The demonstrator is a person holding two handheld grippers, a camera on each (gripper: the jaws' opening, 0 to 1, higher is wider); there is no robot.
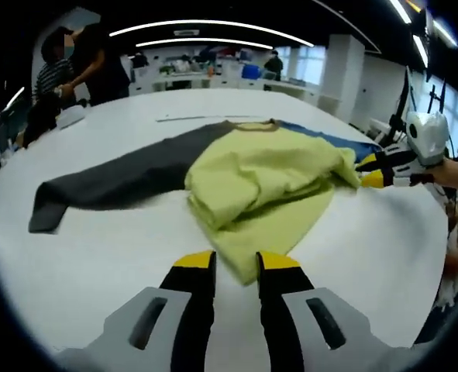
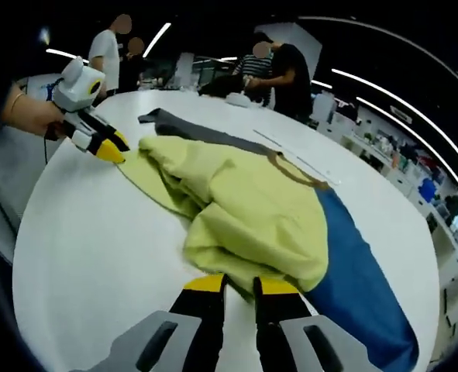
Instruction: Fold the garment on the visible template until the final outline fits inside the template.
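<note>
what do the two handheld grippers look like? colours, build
Both match: left gripper and right gripper have black jaws with yellow tips on light grey bodies with dark slotted recesses. Seen from outside, the right gripper carries a pale grey housing; so does the left.

In the left gripper view, bare white tabletop (image 1: 97, 256) spreads across the lower left and lower right of the frame, open room for a claw to pass. The garment (image 1: 267, 182), bunched yellow over a grey sleeve and blue cloth, blocks the centre. The right claw (image 1: 368, 169) sits at the garment's right edge. In the right gripper view, the tabletop is free along the left and lower left; the left claw (image 2: 112, 147) stands at the upper left by the cloth. People (image 2: 279, 70) stand at the far edge, top centre.
</note>
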